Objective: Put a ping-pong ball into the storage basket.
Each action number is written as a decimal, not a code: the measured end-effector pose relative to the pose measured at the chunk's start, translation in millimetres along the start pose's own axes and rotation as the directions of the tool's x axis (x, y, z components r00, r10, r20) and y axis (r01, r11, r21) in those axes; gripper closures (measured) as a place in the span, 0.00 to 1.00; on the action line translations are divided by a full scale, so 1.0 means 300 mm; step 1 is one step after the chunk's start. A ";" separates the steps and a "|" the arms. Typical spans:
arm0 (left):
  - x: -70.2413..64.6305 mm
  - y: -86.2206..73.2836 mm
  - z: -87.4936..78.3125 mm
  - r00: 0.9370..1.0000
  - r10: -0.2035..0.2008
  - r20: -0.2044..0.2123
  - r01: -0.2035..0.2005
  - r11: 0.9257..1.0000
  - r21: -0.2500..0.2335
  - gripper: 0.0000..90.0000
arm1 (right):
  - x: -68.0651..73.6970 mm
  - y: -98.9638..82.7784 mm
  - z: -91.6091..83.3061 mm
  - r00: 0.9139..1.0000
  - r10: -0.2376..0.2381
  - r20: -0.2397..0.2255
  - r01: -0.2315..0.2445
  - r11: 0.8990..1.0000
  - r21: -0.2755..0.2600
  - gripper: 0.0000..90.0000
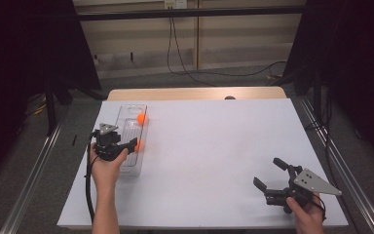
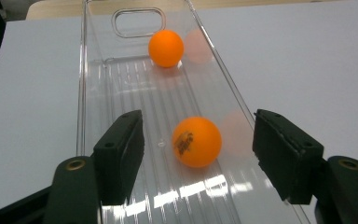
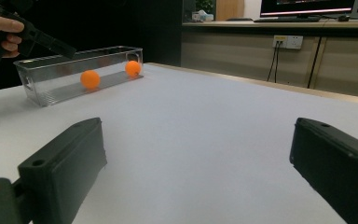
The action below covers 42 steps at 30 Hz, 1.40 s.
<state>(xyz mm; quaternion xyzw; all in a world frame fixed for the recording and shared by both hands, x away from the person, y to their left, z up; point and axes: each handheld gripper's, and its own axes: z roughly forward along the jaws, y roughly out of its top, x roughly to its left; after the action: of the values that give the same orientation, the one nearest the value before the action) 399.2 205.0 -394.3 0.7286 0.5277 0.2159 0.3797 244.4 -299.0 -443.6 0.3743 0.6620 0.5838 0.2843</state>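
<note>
A clear plastic tray (image 1: 122, 113) lies lengthwise at the table's left. Two orange balls rest in it: a far ball (image 1: 141, 118) near the handle end and a near ball (image 1: 139, 144) with a dark print. My left gripper (image 1: 130, 145) hangs over the tray's near half, held by a hand. In the left gripper view the near ball (image 2: 196, 141) lies on the tray floor (image 2: 135, 88) between the open jaws of my left gripper (image 2: 198, 135), with a gap on each side. My right gripper (image 1: 269, 173) stands open over bare table at the front right, nothing between its jaws.
The white table top (image 1: 214, 141) stretches between the two grippers. A wooden strip (image 1: 195, 93) runs along its far edge. Metal rails flank both sides, and cables lie on the floor beyond. In the right gripper view the tray (image 3: 51, 91) stands far left.
</note>
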 end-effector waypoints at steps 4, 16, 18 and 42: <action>-0.004 0.005 -0.009 1.000 -0.005 0.012 0.005 1.000 -0.013 0.33 | 0.000 0.001 -0.002 1.000 0.002 0.001 -0.002 1.000 -0.004 0.03; -0.017 0.012 -0.026 0.999 -0.001 0.050 0.004 0.999 -0.052 0.25 | -0.001 0.001 -0.001 1.000 0.004 0.004 -0.004 1.000 -0.003 0.03; -0.018 0.014 -0.030 0.999 -0.002 0.052 0.006 0.998 -0.061 0.23 | -0.001 -0.001 -0.002 1.000 0.004 0.006 -0.004 1.000 0.000 0.03; -0.065 -0.013 -0.084 0.987 0.054 0.153 -0.031 0.988 -0.150 0.11 | -0.005 0.001 -0.005 1.000 0.012 0.014 -0.012 1.000 -0.006 0.03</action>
<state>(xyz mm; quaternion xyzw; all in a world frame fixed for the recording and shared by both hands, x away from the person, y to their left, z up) 371.9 195.5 -380.2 0.7244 0.4632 0.2041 0.4679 244.2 -301.0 -443.2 0.3815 0.6561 0.5848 0.2864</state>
